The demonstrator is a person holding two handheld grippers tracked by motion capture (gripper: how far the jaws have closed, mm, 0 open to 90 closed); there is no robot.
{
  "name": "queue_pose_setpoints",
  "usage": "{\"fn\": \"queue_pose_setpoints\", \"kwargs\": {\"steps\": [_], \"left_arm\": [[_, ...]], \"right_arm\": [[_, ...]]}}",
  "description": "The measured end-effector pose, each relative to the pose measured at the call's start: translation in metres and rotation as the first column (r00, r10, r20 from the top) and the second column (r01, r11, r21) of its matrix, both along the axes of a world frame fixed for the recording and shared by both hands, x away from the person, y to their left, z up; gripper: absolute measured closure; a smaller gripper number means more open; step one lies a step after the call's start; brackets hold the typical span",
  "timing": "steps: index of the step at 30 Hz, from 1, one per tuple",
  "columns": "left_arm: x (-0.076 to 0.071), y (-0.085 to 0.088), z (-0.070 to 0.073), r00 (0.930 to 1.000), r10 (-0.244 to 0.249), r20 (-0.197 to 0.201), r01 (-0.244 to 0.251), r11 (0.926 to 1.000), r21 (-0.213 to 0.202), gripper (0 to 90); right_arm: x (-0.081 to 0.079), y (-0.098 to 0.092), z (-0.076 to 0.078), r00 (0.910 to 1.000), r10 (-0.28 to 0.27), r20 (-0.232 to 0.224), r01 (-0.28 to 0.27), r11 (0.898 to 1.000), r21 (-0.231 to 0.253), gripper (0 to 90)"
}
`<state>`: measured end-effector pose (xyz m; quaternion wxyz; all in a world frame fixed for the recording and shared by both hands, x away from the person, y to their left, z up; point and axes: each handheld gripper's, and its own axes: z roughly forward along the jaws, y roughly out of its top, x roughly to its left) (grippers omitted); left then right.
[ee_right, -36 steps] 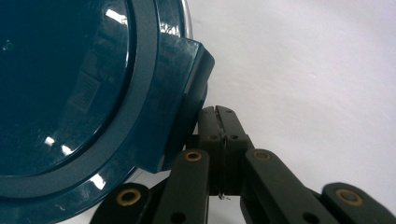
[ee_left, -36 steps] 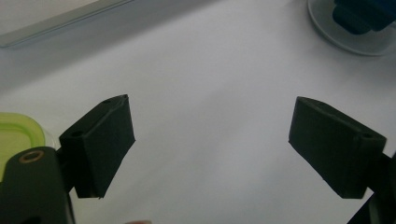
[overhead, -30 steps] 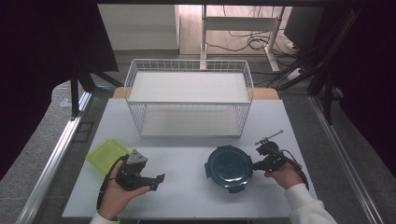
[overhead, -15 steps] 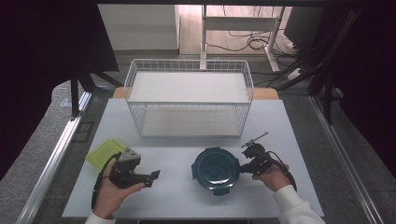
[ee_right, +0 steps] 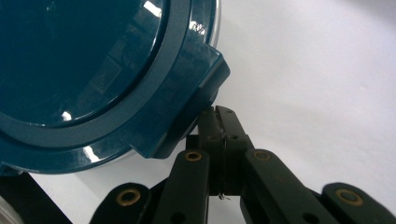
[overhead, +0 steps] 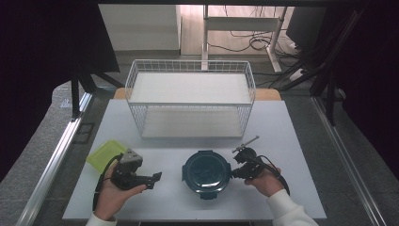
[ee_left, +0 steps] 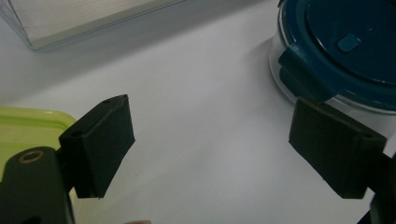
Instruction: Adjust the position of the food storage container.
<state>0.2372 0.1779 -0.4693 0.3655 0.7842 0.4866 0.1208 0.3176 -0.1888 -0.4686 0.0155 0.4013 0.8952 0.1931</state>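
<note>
A round clear container with a dark teal clip lid point(overhead: 207, 173) point(ee_left: 345, 46) point(ee_right: 93, 60) stands on the white table near its front edge. My right gripper point(overhead: 234, 172) point(ee_right: 217, 116) is at the container's right side. Its jaws are pressed together and their tips touch one of the lid's clasps from below. My left gripper point(overhead: 155, 180) point(ee_left: 210, 140) is held left of the container, a short gap away. It is open, pointing at the container, with bare table between its pads point(ee_left: 105, 140).
A flat yellow-green lidded box point(overhead: 104, 154) point(ee_left: 28, 133) lies just behind and left of the left hand. A white wire basket with two white shelves point(overhead: 190, 103) stands at the middle back of the table point(overhead: 282, 132).
The round container has slid left and a little toward the person, with the right gripper following at its clasp. The left gripper has drawn back slightly to the left.
</note>
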Motion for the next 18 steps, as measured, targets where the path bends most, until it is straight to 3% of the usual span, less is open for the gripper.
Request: {"fn": "queue_pose_setpoints", "kwargs": {"steps": [10,14,16,18], "left_arm": [[0.000,0.002,-0.001,1.0000,0.007,-0.001,-0.007,1.0000,0.001,13.9],[0.000,0.001,-0.002,0.9999,0.009,-0.005,-0.009,1.0000,0.001,13.7],[0.000,0.002,-0.001,0.9999,0.009,-0.009,-0.009,0.9998,-0.019,13.5],[-0.001,0.002,0.000,0.9999,0.015,-0.001,-0.015,0.9998,-0.012,13.5]], "right_arm": [[-0.001,0.014,-0.002,0.9995,0.032,0.000,-0.032,0.999,0.017,89.2],[-0.002,0.012,-0.002,0.9987,0.051,0.008,-0.051,0.998,0.027,89.1],[-0.001,0.007,0.000,0.9983,0.054,0.022,-0.055,0.997,0.053,89.1],[0.001,-0.002,0.006,0.9986,0.023,0.047,-0.027,0.997,0.077,89.1]]}}
